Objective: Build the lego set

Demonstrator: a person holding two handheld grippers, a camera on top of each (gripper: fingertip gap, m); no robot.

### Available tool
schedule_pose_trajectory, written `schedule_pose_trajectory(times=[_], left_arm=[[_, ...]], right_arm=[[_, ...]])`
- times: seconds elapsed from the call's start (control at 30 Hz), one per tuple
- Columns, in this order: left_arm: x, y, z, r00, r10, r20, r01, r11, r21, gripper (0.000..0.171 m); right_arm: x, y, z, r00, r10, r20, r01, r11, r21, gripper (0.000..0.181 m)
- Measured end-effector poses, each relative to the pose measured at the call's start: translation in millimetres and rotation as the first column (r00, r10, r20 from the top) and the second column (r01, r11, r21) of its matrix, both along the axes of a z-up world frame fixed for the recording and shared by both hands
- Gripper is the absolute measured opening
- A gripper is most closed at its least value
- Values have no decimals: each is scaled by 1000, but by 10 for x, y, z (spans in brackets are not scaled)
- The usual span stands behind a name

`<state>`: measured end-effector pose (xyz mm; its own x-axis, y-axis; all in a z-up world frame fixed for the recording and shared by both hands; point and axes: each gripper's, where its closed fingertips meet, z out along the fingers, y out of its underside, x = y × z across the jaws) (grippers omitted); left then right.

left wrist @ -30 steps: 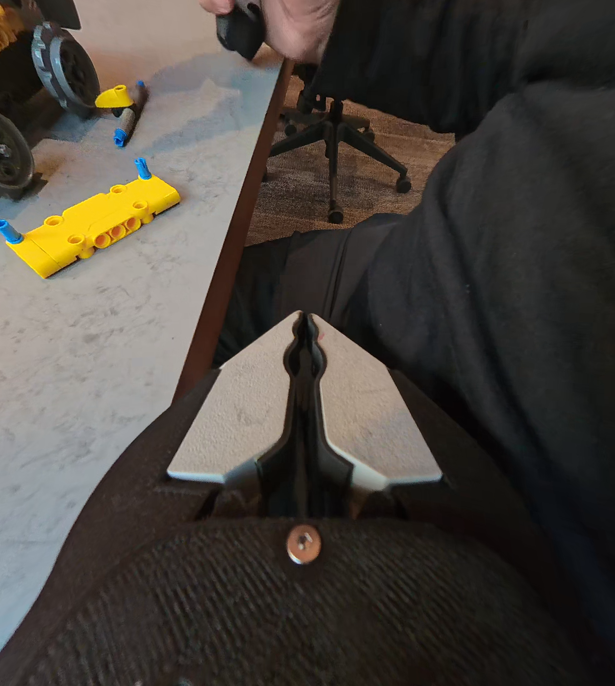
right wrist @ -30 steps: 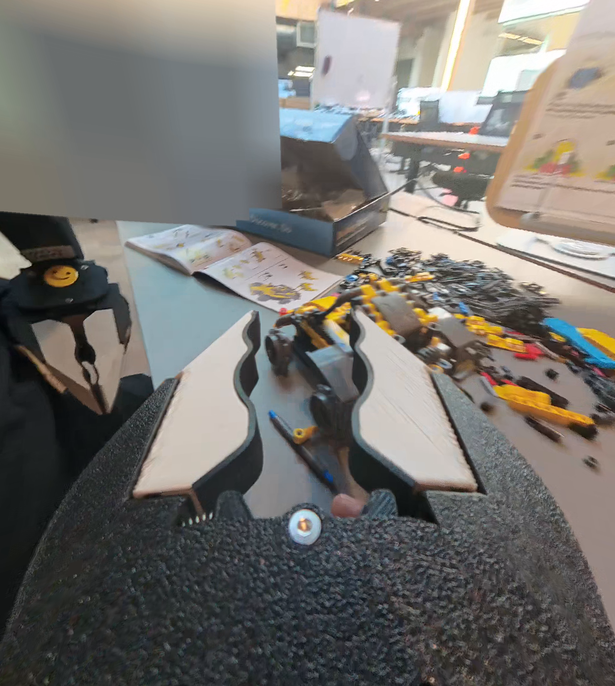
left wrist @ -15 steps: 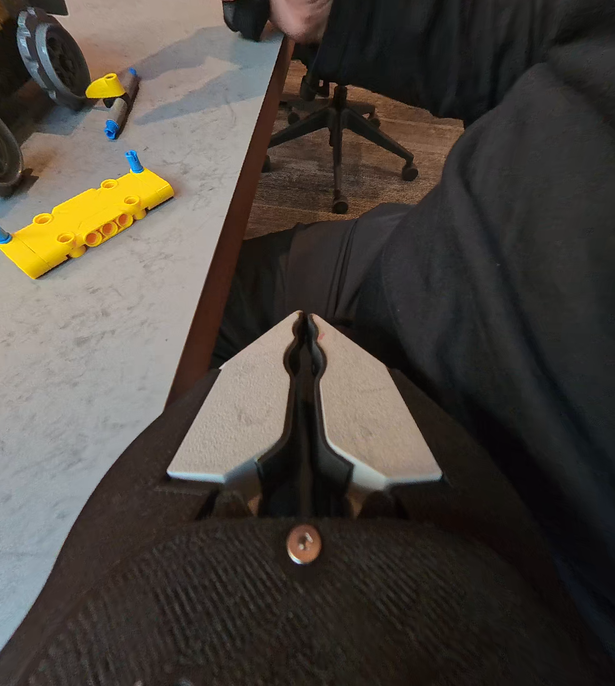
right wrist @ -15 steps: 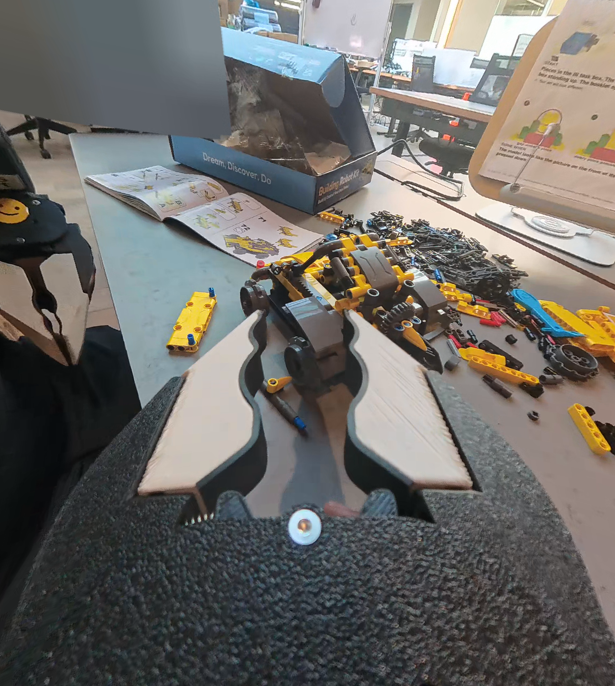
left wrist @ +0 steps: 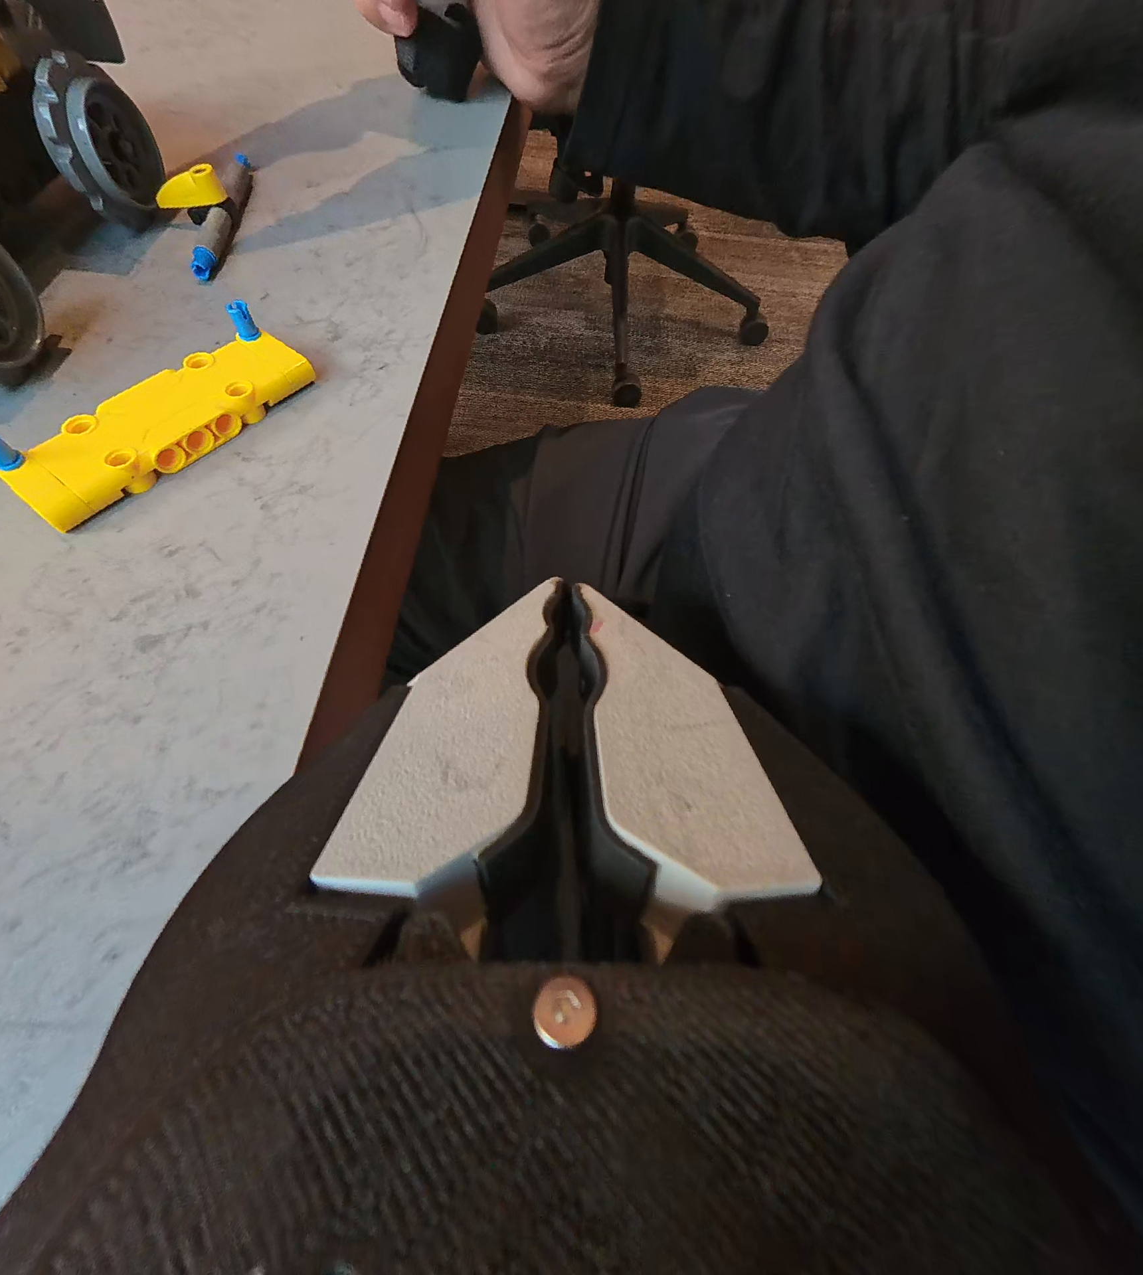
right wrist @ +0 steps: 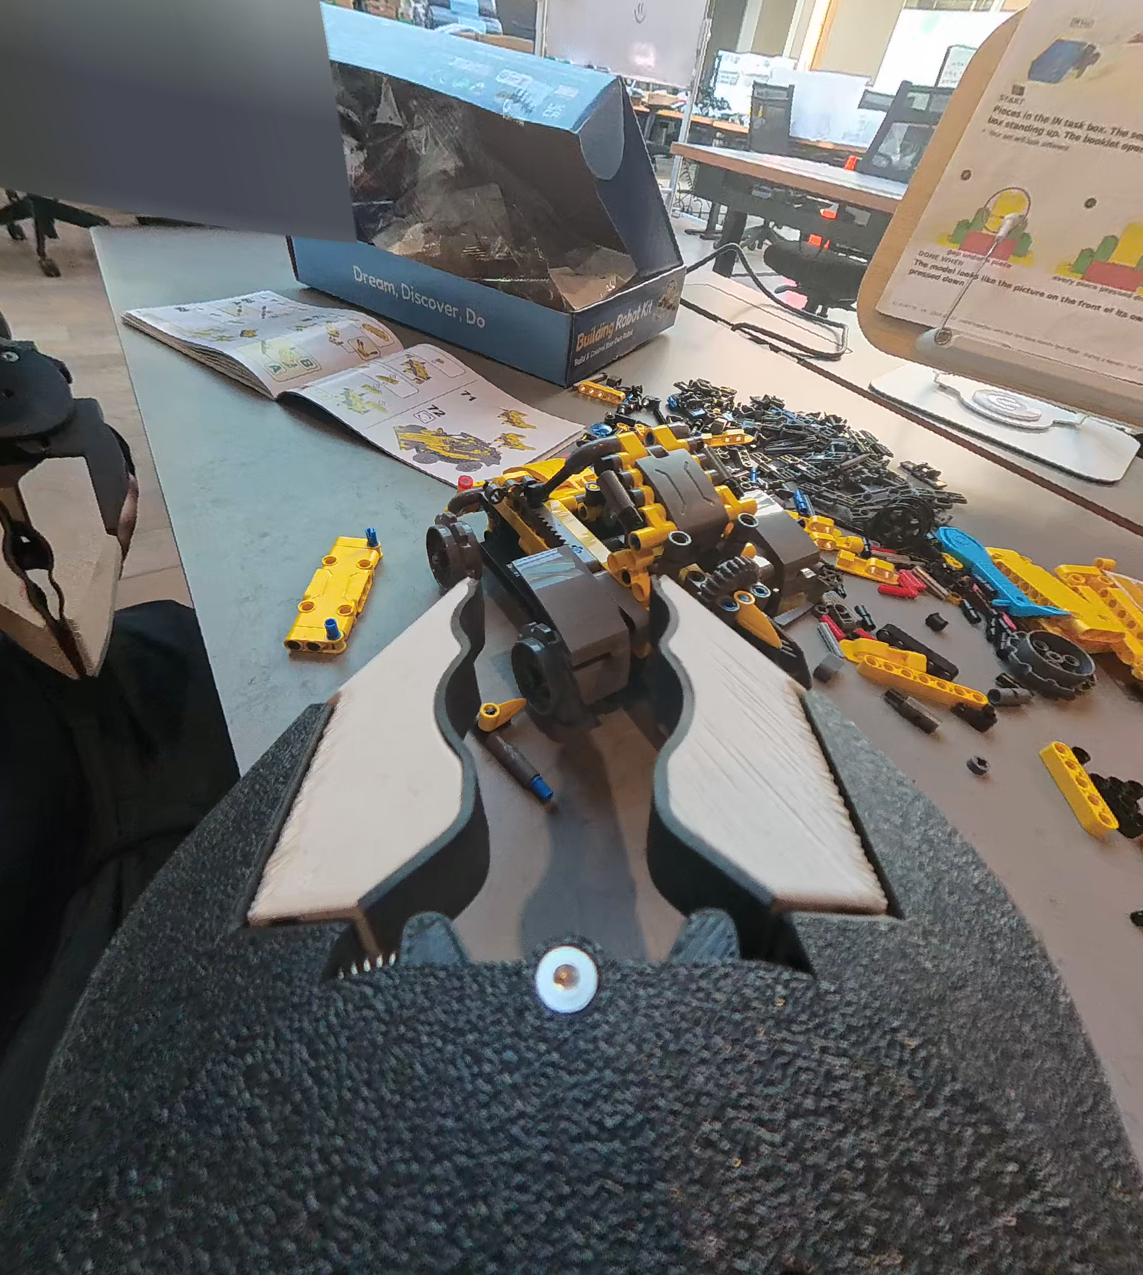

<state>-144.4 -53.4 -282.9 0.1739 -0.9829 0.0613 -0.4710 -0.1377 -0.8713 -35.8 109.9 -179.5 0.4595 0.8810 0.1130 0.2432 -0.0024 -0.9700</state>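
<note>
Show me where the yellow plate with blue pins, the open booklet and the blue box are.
yellow plate (left wrist: pixel 161 431), left wrist view, its top face
open booklet (right wrist: pixel 347 376), right wrist view, its right page
blue box (right wrist: pixel 430 303), right wrist view, its front wall

Office chair (left wrist: pixel 617 228) on brown carpet (left wrist: pixel 554 359).

Half-built yellow-and-grey toy vehicle (right wrist: pixel 623 552) upright on table, seemingly between spread fingers (right wrist: pixel 748 752).
</note>
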Motion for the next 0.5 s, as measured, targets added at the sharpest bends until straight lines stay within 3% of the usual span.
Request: schedule_pose_trajectory(times=[0.5], left_arm=[[8, 2, -18, 1000, 0, -3, 0, 1000, -9, 0]], right_arm=[[-13, -13, -5, 1000, 14, -3, -14, 1000, -10, 48]])
